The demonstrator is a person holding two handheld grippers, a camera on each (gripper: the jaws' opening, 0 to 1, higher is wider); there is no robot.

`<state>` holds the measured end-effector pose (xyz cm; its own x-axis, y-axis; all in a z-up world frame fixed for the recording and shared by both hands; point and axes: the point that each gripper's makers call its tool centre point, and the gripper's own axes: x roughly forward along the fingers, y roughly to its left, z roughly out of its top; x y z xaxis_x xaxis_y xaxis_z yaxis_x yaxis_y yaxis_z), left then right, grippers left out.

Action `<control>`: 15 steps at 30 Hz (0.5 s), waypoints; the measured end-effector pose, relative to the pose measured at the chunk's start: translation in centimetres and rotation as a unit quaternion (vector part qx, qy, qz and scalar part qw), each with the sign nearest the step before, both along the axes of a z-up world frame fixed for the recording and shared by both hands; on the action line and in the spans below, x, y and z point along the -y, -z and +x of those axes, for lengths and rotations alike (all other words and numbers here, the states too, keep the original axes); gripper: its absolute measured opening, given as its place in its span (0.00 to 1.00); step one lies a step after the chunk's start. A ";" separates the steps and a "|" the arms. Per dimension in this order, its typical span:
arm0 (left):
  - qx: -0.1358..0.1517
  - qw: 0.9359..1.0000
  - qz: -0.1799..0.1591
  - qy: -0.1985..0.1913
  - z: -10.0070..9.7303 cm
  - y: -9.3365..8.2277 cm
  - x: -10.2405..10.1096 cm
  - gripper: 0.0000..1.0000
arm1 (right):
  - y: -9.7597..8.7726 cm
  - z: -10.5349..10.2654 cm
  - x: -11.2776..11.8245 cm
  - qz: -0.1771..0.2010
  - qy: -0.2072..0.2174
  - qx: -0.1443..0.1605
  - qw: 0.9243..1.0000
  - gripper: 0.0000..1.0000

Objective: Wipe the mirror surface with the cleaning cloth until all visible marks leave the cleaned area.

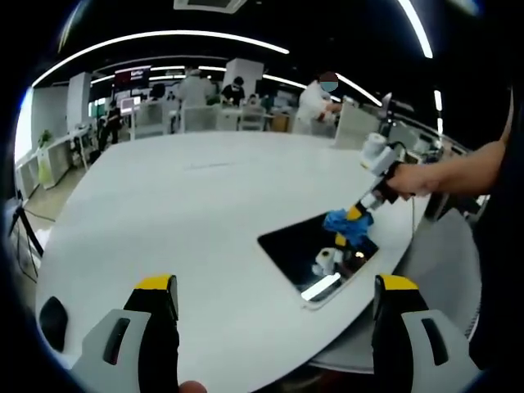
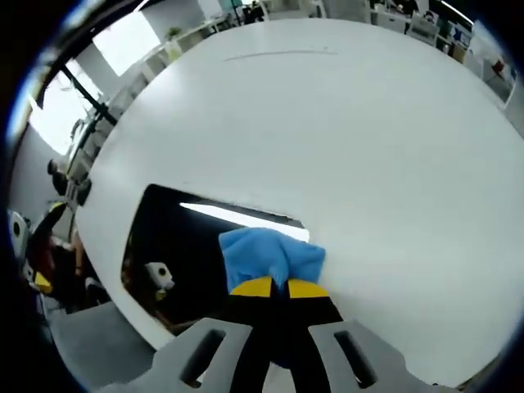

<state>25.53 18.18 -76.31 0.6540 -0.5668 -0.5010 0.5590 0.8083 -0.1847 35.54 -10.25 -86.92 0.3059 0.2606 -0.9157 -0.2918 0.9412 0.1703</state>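
While the left gripper (image 1: pixel 274 299) is hovering above the near edge of the white table (image 1: pixel 188 205) in the left gripper view, its two yellow-tipped jaws are standing wide apart with nothing between them. Farther right, the mirror (image 1: pixel 299 246) is lying flat near the table's edge, and the right gripper (image 1: pixel 358 214), held by a person's hand (image 1: pixel 413 178), is pressing a blue cloth (image 1: pixel 347 226) onto the mirror's far corner. People are sitting at desks well behind the table.

In the right gripper view, the right gripper (image 2: pixel 273 288) is clamping the blue cloth (image 2: pixel 266 254) between its closed jaws, and the cloth is touching the dark mirror (image 2: pixel 176 237) beside its edge, where the white table (image 2: pixel 368 147) begins.
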 end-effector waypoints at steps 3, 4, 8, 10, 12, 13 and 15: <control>-0.001 1.000 0.002 0.001 -0.1 0.1 -0.2 1.00 | 0.0 0.9 0.0 0.000 0.004 0.000 1.000 0.00; -0.002 1.000 0.003 0.002 -0.1 0.1 -0.2 1.00 | 0.0 1.4 0.0 0.003 0.009 -0.001 1.000 0.00; -0.002 1.000 0.005 0.003 -0.1 0.1 -0.3 1.00 | 0.1 2.3 0.0 0.005 0.019 -0.002 1.000 0.00; 0.000 1.000 0.003 0.002 0.0 -0.1 -0.3 1.00 | 0.1 2.3 -0.1 0.007 0.021 -0.002 1.000 0.00; 0.001 1.000 0.001 0.000 0.1 -0.3 -0.2 1.00 | 0.1 2.1 -0.2 0.006 0.017 -0.001 1.000 0.00; 0.002 1.000 -0.001 -0.001 0.2 -0.3 -0.2 1.00 | 0.0 2.0 -0.2 0.006 0.014 0.002 1.000 0.00; 0.002 1.000 -0.001 -0.002 0.2 -0.3 -0.3 1.00 | 0.0 2.0 -0.1 0.007 0.010 0.007 1.000 0.00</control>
